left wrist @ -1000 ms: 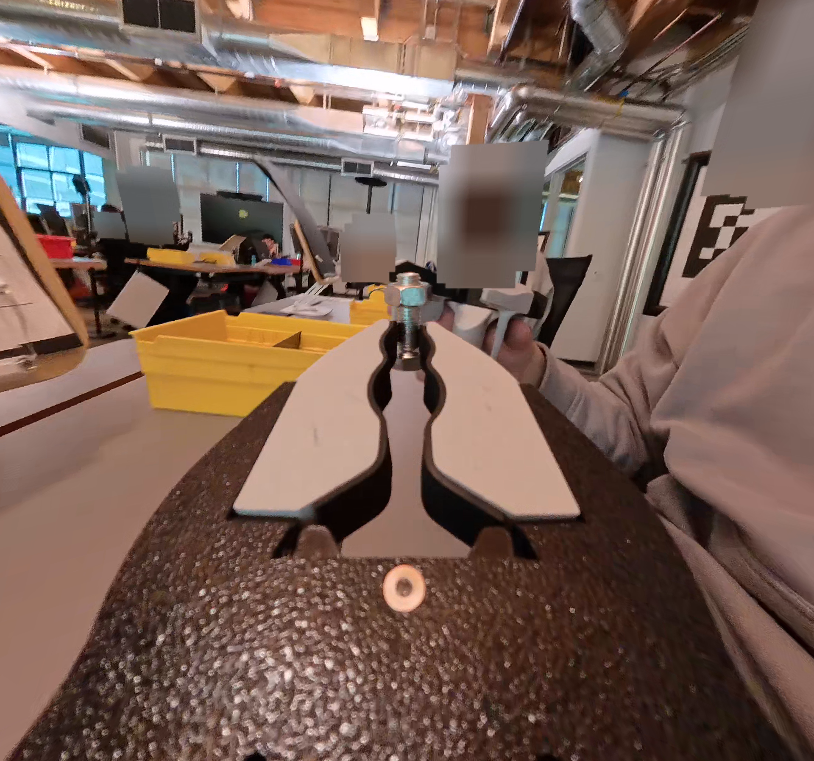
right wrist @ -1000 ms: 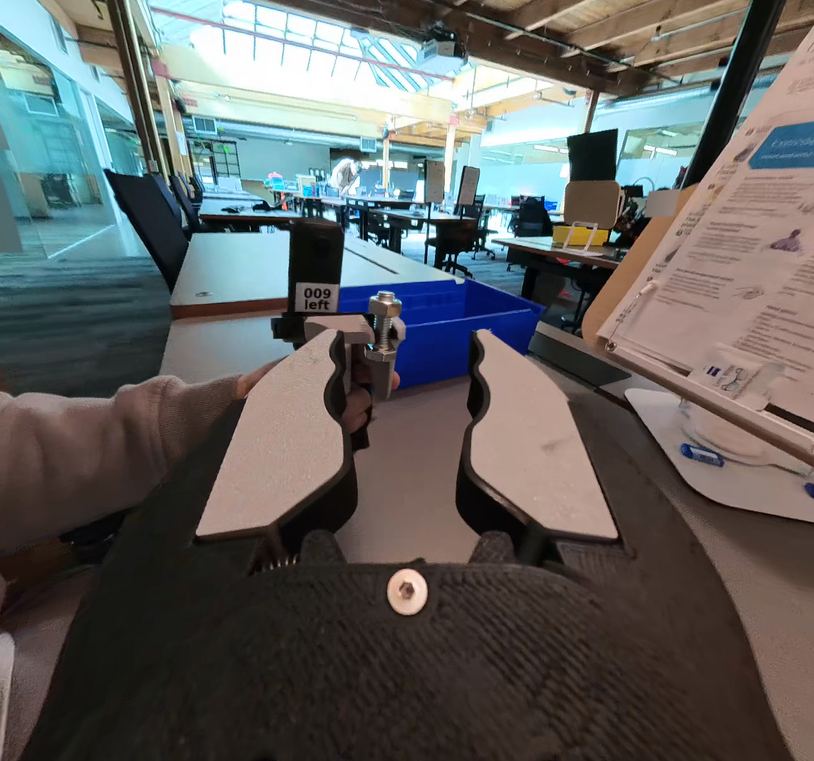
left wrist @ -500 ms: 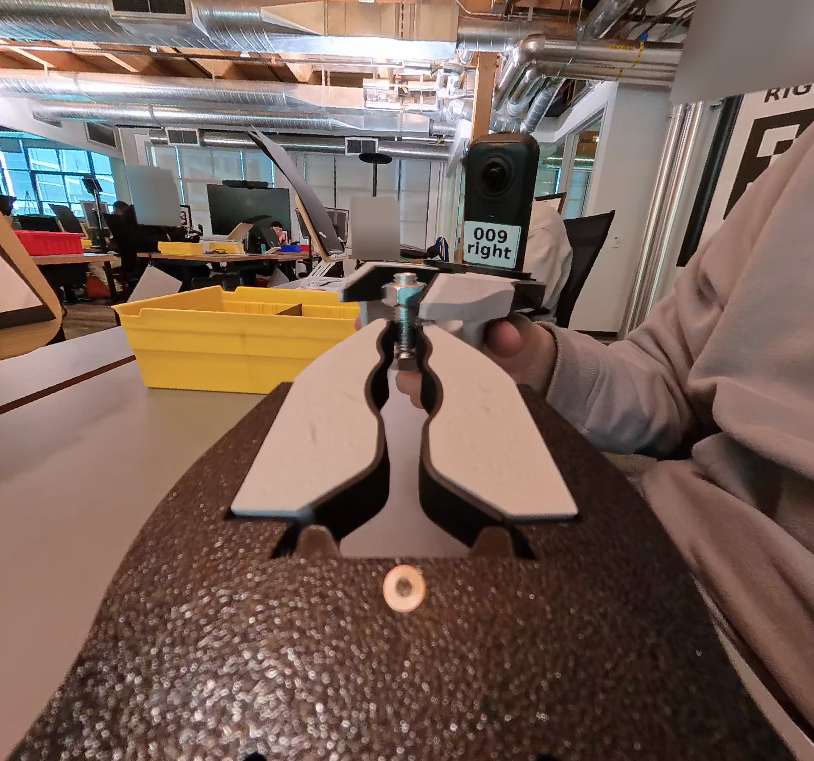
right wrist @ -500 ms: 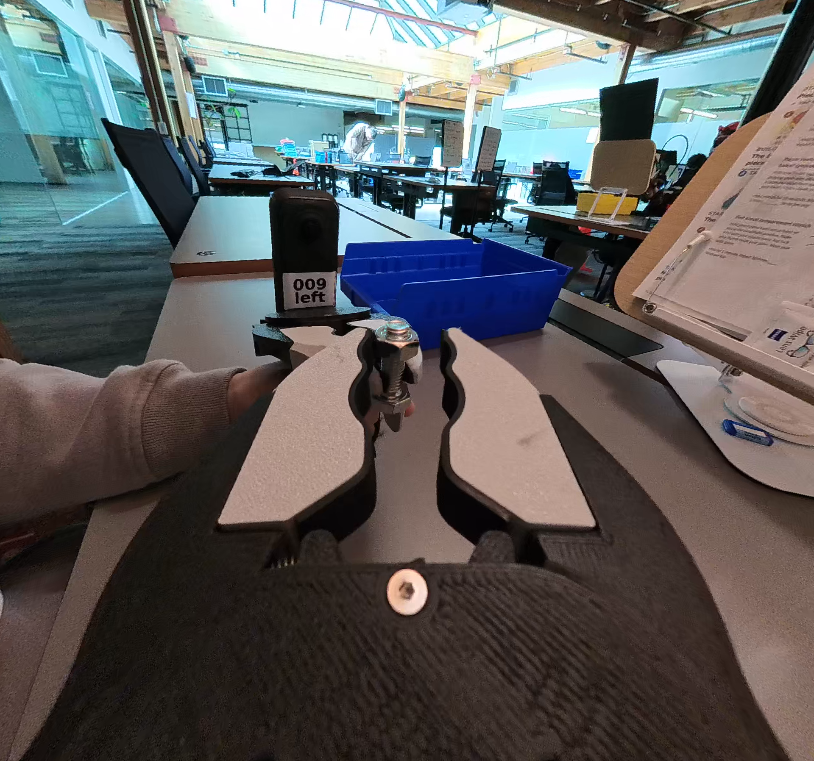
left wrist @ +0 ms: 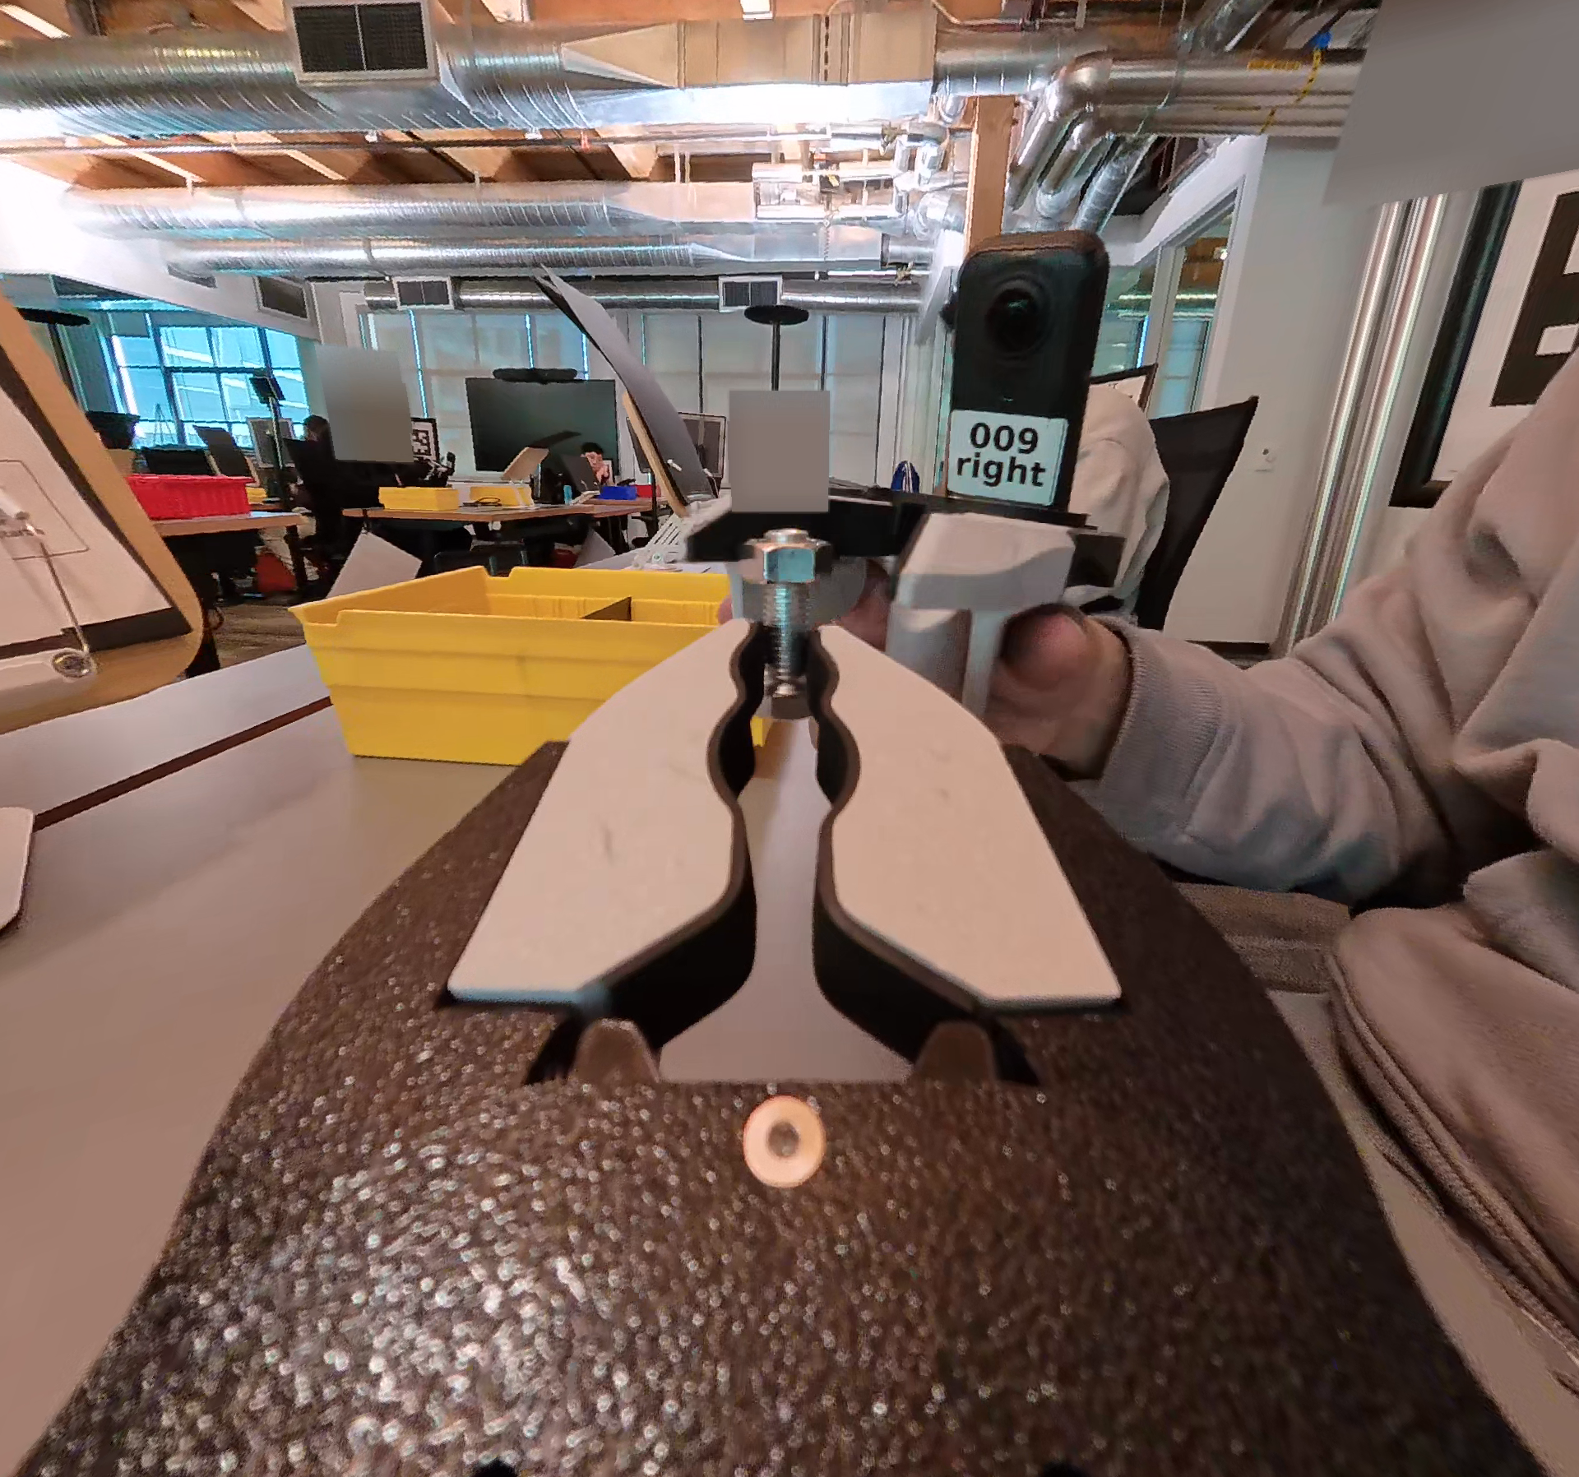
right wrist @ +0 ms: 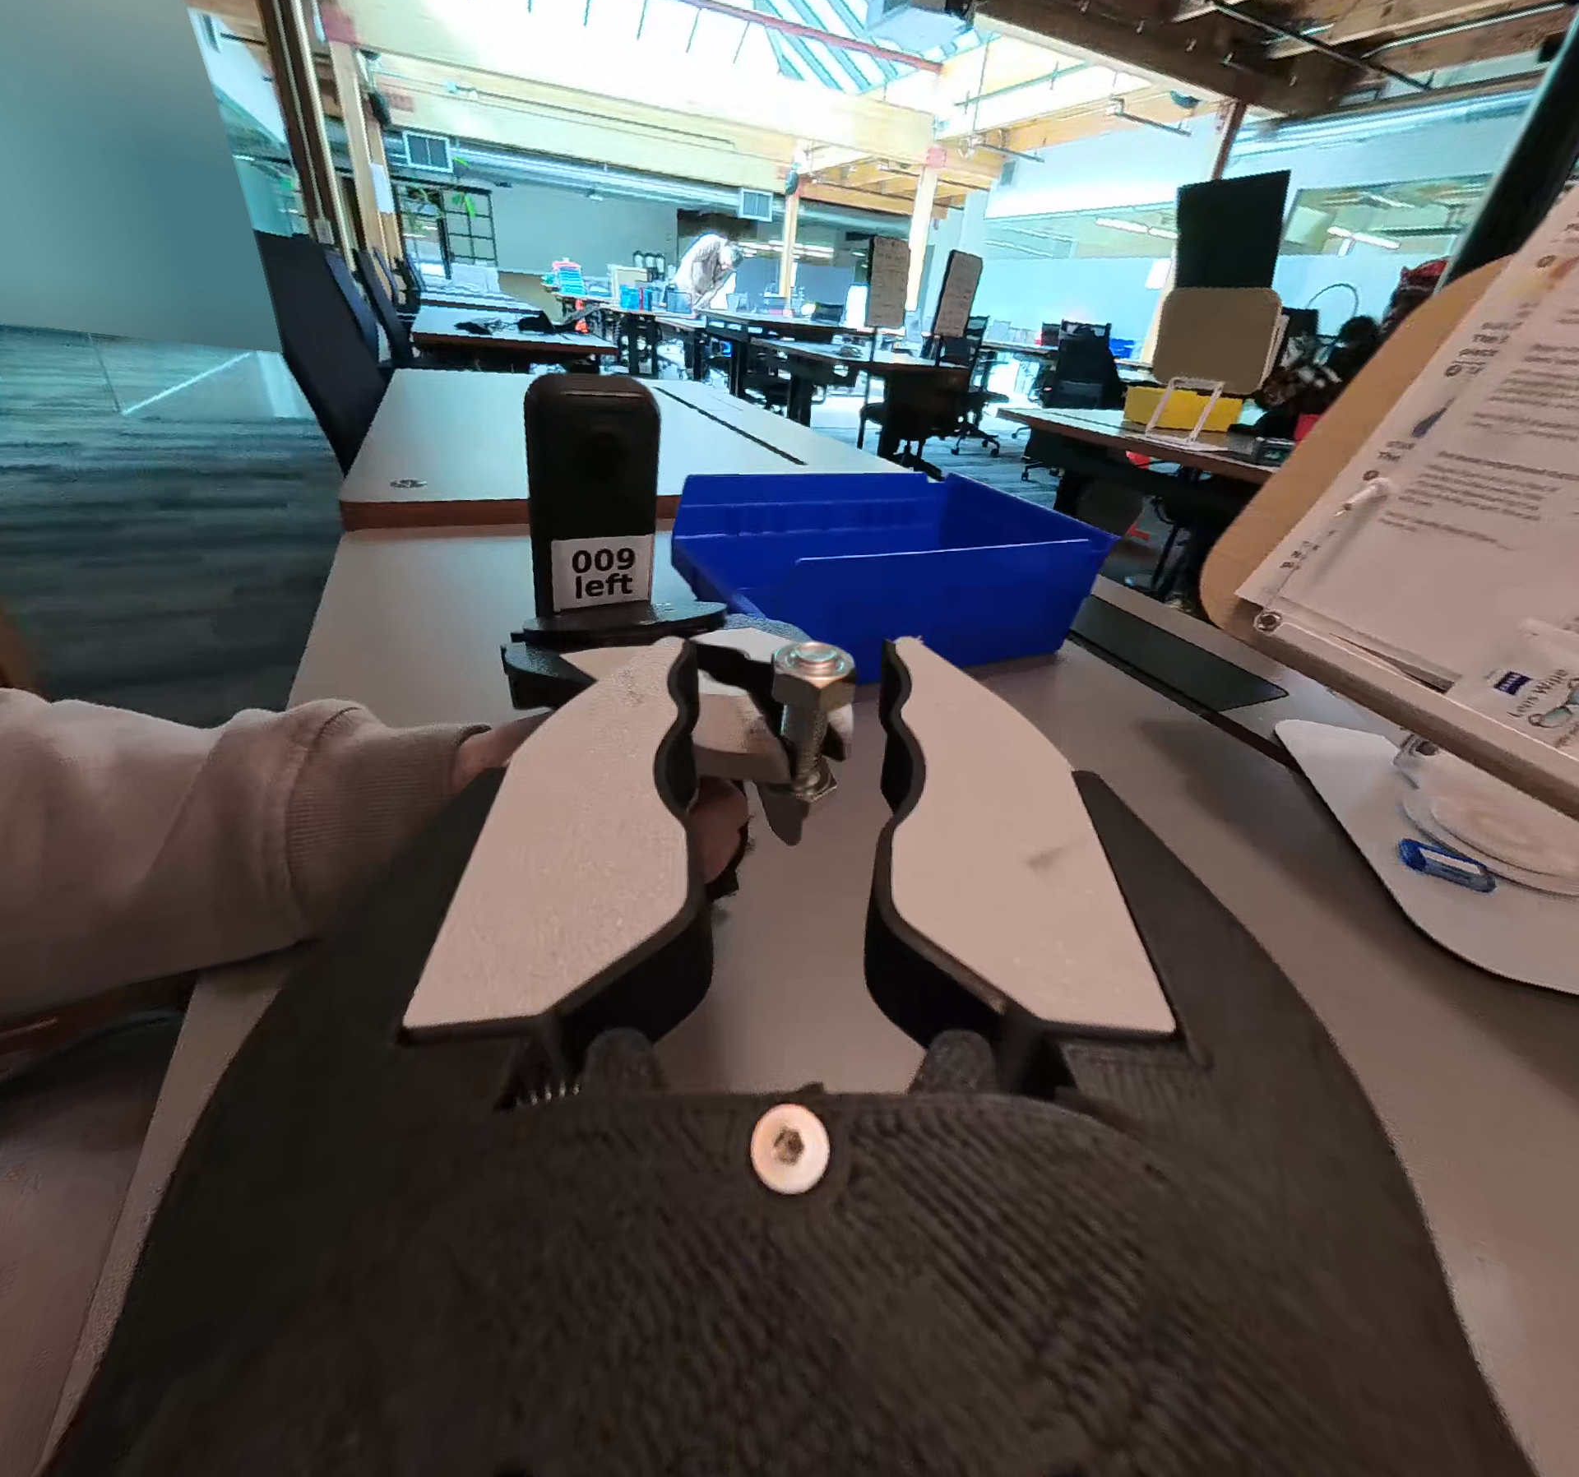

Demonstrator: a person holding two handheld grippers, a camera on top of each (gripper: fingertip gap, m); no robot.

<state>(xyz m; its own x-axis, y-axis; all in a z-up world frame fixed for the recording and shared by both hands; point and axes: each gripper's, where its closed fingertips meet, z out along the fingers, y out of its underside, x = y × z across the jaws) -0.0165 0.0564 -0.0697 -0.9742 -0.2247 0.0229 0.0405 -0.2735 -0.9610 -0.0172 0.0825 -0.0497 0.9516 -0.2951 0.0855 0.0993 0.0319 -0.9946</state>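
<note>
The left gripper [left wrist: 786, 667] pinches the bolt [left wrist: 787, 633] upright by its shank. The right gripper [right wrist: 790, 718] stands spread around the nut [right wrist: 812, 682]; its pads should close squarely on the flats, at 12 o'clock on the bolt.

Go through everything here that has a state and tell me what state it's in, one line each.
Left claw: closed on the bolt's threaded shank, holding it upright.
Bolt: upright, nut threaded near its top end.
Right claw: open, fingers either side of the bolt, not touching.
Yellow bin: upright on the table, contents not visible.
Blue bin: upright, open-topped, visible part looks empty.
</note>
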